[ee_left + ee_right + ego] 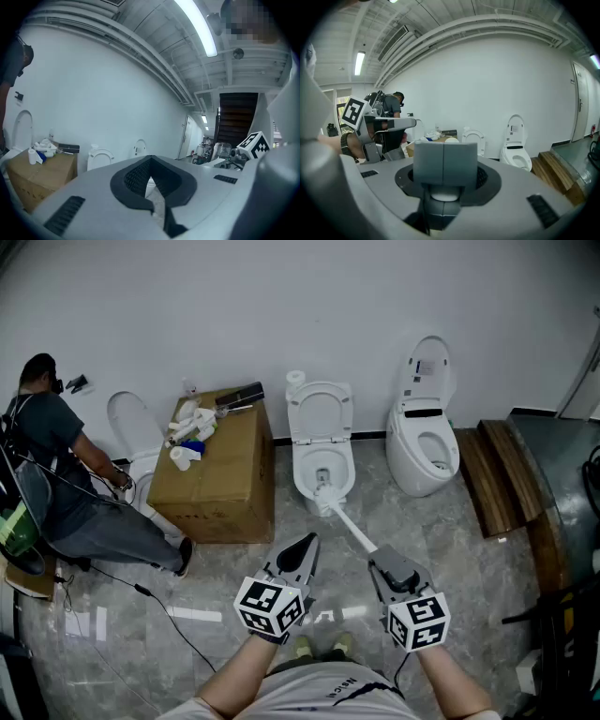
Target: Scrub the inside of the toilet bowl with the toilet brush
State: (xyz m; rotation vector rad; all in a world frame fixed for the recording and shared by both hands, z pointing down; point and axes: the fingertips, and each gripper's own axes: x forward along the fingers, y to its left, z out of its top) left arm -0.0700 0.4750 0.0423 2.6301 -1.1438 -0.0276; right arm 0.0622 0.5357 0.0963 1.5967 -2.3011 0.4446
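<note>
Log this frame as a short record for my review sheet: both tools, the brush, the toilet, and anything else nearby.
left tool: jaws together, empty, aimed toward the toilet
right tool: shut on the toilet brush handle
toilet brush: white, head down at the front of the bowl
middle toilet: lid raised
cardboard box: left of that toilet, paper rolls on top
person: crouched at far left
task stage: brush at the bowl; scrubbing cannot be judged from one frame
</note>
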